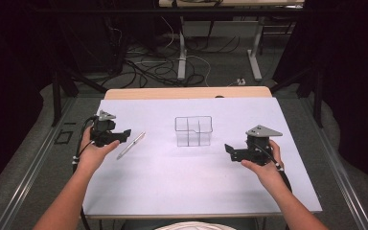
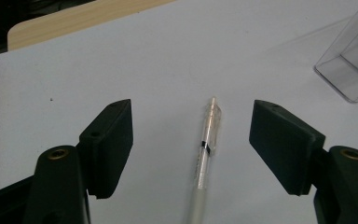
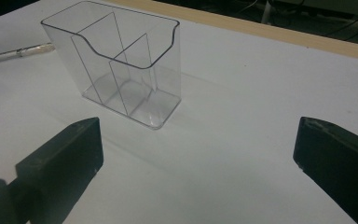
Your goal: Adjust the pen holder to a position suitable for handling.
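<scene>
Table [image 1: 172,187] is covered by a white sheet. Clear organizer [image 1: 193,130] is seen ahead of the right gripper [image 1: 231,150], well apart from it, upright, three compartments visible. Right jaws are spread wide, nothing between them. Left gripper [image 1: 124,133] is held over the pen [image 1: 131,145]; its jaws stand apart, the pen lying between them, untouched.

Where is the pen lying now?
The pen lies flat on the white table cover, at the left in the high view, just right of the left gripper and left of the clear organiser.
</scene>
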Action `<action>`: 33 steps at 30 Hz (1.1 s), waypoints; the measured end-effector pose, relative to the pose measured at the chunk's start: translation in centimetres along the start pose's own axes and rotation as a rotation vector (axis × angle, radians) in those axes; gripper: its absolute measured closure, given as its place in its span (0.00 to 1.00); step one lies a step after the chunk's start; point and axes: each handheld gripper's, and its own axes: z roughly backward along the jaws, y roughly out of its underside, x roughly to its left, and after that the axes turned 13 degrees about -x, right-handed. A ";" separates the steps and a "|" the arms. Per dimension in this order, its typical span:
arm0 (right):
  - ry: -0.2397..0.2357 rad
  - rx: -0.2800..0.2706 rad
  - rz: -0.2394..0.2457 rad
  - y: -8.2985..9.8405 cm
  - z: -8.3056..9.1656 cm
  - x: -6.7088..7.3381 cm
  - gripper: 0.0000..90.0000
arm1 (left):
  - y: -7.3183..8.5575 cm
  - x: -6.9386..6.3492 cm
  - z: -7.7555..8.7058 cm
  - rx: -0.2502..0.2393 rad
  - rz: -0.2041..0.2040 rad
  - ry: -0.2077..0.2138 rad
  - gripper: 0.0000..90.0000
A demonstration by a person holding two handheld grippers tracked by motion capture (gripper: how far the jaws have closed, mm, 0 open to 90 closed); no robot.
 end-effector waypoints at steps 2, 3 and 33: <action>0.005 -0.008 -0.001 0.1 0.0 -0.1 0.00 | 0.0 0.0 -0.3 0.009 -0.010 0.015 0.34; 0.006 -0.007 -0.004 0.2 0.1 -0.1 0.00 | 0.0 0.0 -0.5 0.011 -0.008 0.015 0.34; -0.021 0.019 0.017 1.7 -0.4 0.0 0.00 | 2.3 0.0 -3.9 0.307 -0.033 0.061 0.56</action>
